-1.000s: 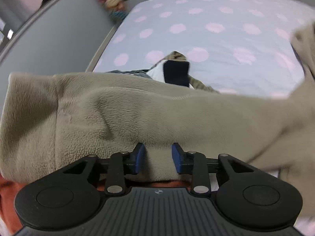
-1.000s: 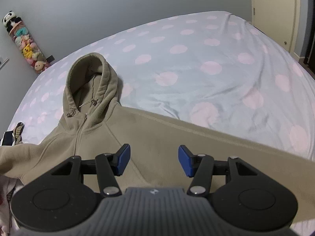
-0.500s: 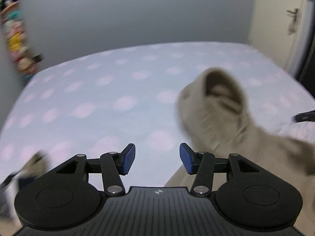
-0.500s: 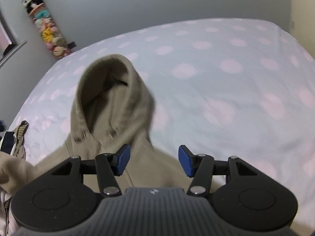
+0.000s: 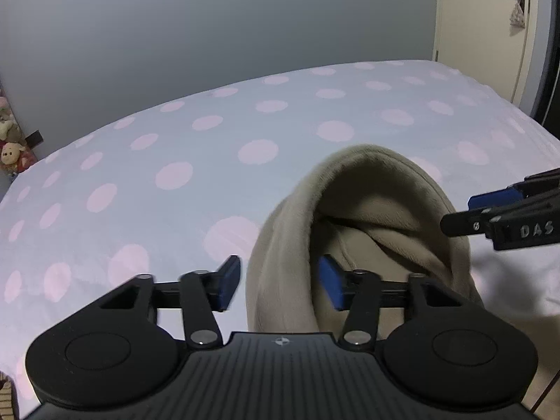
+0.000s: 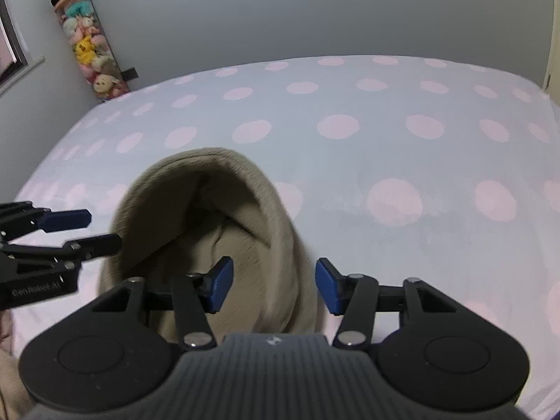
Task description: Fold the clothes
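A beige fleece hoodie lies on the bed with its hood (image 5: 367, 210) open toward me; the hood also shows in the right wrist view (image 6: 224, 217). My left gripper (image 5: 280, 287) is open, its jaws on either side of the hood's left rim without closing on it. My right gripper (image 6: 271, 288) is open, its jaws on either side of the hood's right rim. Each gripper shows in the other's view: the right one at the right edge (image 5: 504, 210), the left one at the left edge (image 6: 56, 231). The hoodie's body is hidden below the grippers.
The bed (image 5: 175, 147) has a pale blue sheet with pink dots and reaches to a grey wall. A hanging column of plush toys (image 6: 87, 42) stands at the far left corner. A cream door (image 5: 490, 17) is at the far right.
Both grippers have moved up from the hoodie's body and sleeves to its hood. The left one swung right from the sleeve and a pile of clothes. Both stay open.
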`<action>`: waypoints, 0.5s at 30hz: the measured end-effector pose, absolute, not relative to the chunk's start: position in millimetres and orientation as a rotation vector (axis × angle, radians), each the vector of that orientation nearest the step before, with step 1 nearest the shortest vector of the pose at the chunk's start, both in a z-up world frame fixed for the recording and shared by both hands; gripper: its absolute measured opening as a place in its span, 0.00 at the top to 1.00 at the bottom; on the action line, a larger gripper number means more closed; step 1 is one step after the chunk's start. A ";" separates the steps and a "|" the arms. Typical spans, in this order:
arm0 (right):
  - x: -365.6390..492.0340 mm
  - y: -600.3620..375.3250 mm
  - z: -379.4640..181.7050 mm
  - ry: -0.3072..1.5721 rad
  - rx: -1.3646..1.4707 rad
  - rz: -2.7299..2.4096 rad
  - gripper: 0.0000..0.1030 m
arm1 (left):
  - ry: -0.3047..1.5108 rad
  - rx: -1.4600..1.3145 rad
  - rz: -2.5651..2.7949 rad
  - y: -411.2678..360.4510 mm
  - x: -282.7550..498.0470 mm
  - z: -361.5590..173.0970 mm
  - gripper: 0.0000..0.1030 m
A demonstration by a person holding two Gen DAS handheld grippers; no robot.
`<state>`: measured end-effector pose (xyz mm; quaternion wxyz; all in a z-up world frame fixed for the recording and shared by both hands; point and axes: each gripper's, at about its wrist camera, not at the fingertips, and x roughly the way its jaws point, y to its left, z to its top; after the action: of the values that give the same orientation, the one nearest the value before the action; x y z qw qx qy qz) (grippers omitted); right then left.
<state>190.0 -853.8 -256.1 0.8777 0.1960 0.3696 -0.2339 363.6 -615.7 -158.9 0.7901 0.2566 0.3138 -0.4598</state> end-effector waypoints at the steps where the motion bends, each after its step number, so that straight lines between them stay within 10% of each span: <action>1: 193.3 -856.1 -258.3 0.782 0.393 -0.486 0.59 | 0.664 0.569 -1.004 -611.3 362.5 -158.2 0.82; 3: 193.9 -861.2 -262.2 0.800 0.387 -0.474 0.87 | 0.642 0.604 -1.032 -602.4 360.4 -156.9 0.94; 15: 135.2 -845.9 -279.4 0.875 0.313 -0.381 0.90 | 0.601 0.737 -1.163 -559.9 352.2 -165.6 0.96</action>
<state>135.2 -845.9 -279.4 0.8764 0.1502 0.4195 -0.1826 352.2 -559.9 -165.6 0.7307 0.3348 0.2732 -0.5284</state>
